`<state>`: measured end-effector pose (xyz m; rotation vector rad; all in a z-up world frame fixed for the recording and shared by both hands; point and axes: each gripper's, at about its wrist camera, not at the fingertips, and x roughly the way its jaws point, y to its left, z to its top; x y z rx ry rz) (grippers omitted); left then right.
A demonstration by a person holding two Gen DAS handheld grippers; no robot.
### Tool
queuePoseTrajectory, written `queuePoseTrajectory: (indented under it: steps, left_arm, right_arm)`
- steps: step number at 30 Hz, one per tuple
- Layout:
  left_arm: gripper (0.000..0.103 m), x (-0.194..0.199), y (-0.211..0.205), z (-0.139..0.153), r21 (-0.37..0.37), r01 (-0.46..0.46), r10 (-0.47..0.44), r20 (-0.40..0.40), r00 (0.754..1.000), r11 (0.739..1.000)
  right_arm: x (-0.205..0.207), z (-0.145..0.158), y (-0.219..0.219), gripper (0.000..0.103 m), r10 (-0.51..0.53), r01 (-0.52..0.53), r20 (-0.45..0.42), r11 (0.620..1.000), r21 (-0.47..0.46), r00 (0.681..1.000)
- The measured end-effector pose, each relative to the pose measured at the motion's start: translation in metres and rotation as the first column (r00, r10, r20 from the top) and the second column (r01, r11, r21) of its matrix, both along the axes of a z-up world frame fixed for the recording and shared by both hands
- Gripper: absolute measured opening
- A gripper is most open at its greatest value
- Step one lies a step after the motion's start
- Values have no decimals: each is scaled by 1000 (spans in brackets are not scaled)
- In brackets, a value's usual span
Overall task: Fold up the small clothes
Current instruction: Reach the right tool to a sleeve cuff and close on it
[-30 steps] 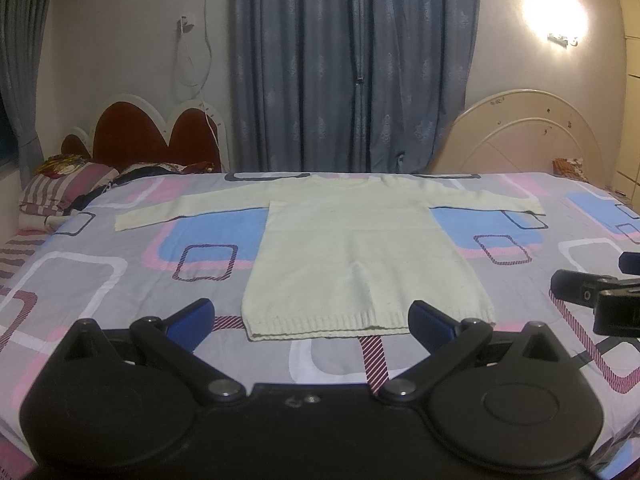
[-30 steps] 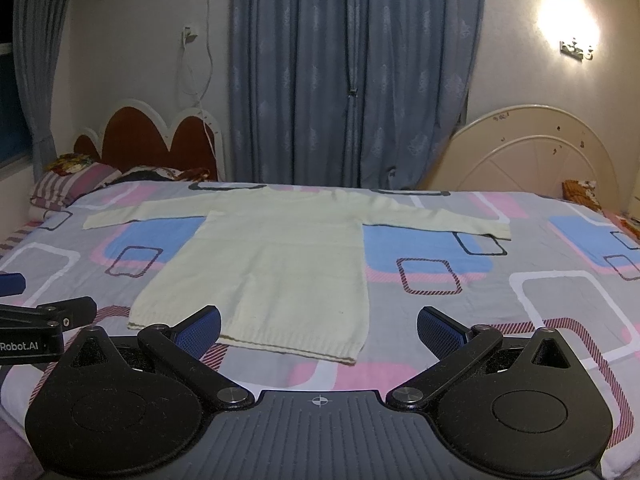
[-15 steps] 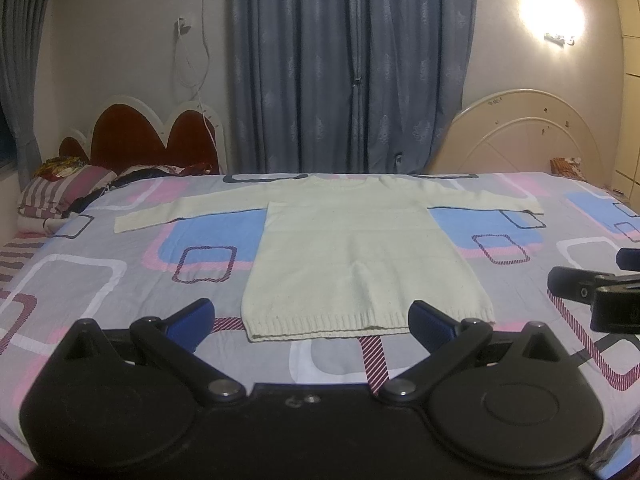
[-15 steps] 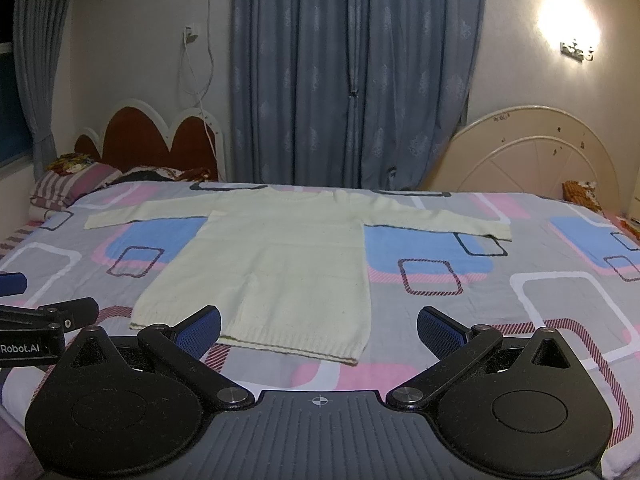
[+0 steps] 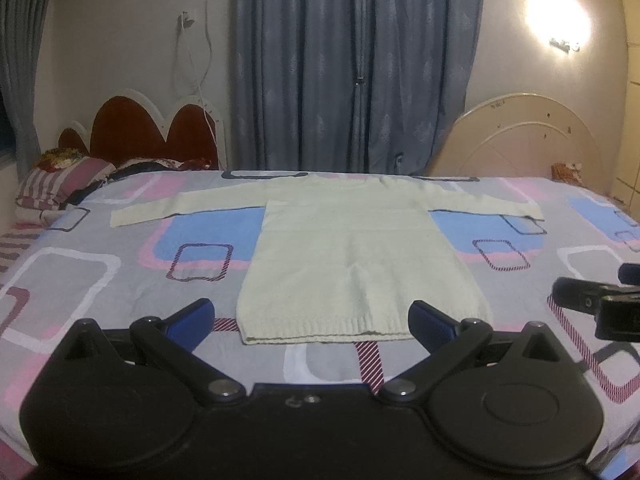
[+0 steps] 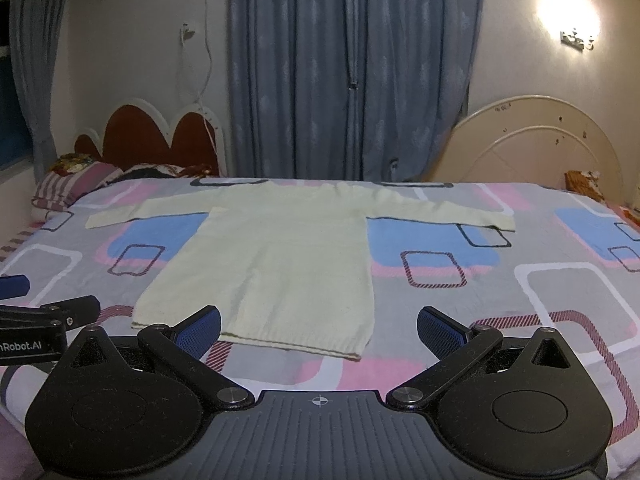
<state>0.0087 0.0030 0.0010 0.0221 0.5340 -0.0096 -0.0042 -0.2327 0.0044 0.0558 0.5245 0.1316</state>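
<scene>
Both grippers, left gripper (image 5: 311, 317) and right gripper (image 6: 319, 325), gape released before one seemingly flat sweater (image 5: 352, 264).

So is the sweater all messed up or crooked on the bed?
No, nothing looks odd. The sweater lies flat on the bed, both sleeves spread out to the sides, hem straight. Both claws are open and not touching it.

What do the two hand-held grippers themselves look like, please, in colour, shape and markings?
Both match: the left hand-held gripper and right hand-held gripper have matte black bodies with two round lobes, silver pivot pins and angled black fingers ending in blue textured pads. The left one's side carries white "Robot.AI" lettering. No cables or sleeves show.
</scene>
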Motion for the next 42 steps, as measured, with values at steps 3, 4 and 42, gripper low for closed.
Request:
queuePoseTrajectory:
  steps: [3, 4, 42]
  left_arm:
    - [103, 14, 2, 0, -35, 7, -7, -4, 1000, 999]
    - [103, 18, 0, 0, -20, -3, 3, -1, 1000, 1000]
    - [67, 335, 19, -74, -34, -112, 110, -61, 992, 993]
  right_arm:
    - [6, 0, -9, 103, -33, 33, 4, 999, 12, 999]
    - [9, 0, -13, 103, -44, 44, 6, 999, 24, 999]
    - [325, -66, -205, 51, -360, 355, -31, 897, 262, 932]
